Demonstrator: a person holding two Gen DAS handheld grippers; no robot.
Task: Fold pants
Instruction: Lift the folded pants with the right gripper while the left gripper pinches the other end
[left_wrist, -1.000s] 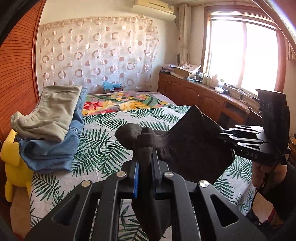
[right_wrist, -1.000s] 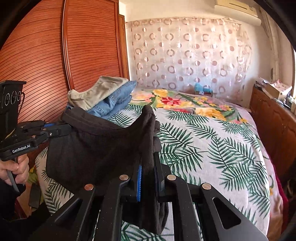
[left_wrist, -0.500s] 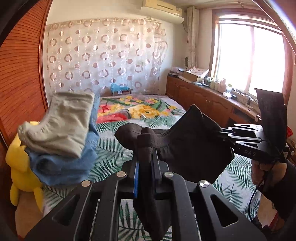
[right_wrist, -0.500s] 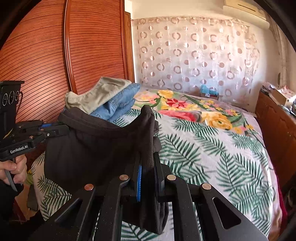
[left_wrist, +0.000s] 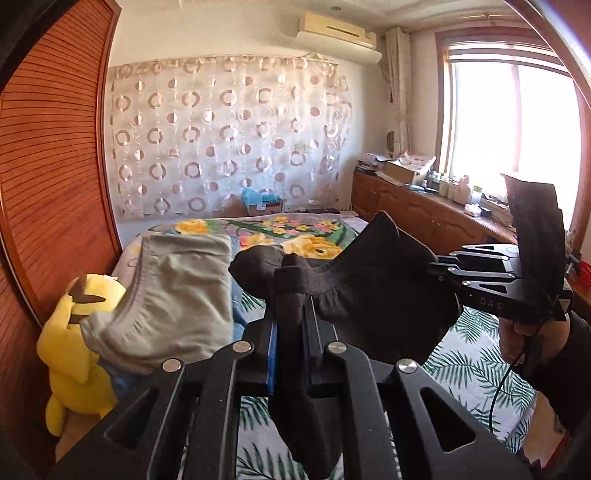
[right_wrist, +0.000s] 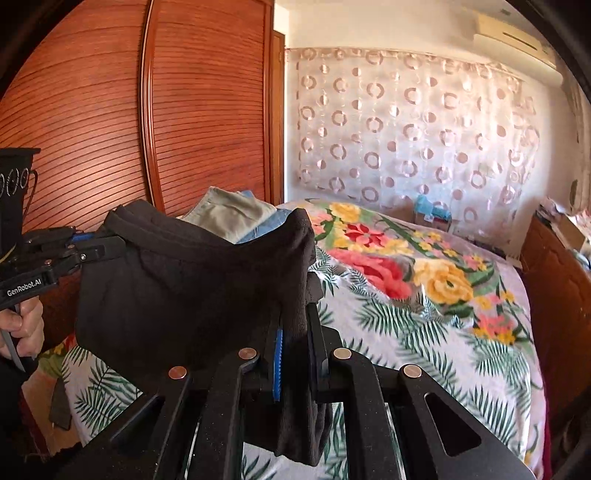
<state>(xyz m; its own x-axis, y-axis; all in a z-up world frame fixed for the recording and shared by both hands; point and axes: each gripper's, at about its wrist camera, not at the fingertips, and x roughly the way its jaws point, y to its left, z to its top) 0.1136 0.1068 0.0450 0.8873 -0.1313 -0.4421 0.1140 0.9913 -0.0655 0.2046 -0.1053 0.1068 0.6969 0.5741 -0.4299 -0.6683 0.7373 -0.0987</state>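
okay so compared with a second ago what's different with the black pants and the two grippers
Both grippers have carried the black pants up and forward along the bed, closer to the folded pile. Nothing was let go: the left gripper and right gripper stay shut on the waistband, the cloth stretched between them. The pile hasn't changed.

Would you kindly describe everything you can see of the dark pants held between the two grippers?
The dark pants are a soft, brownish-black knit fabric, bunched rather than flat. They hang in the air above the leaf-print bed, stretched between the left gripper and the right gripper, each shut on a gathered corner. The top edge sags in a curve between the two grips, and loose folds dangle below each set of jaws. Nothing else appears to touch them.
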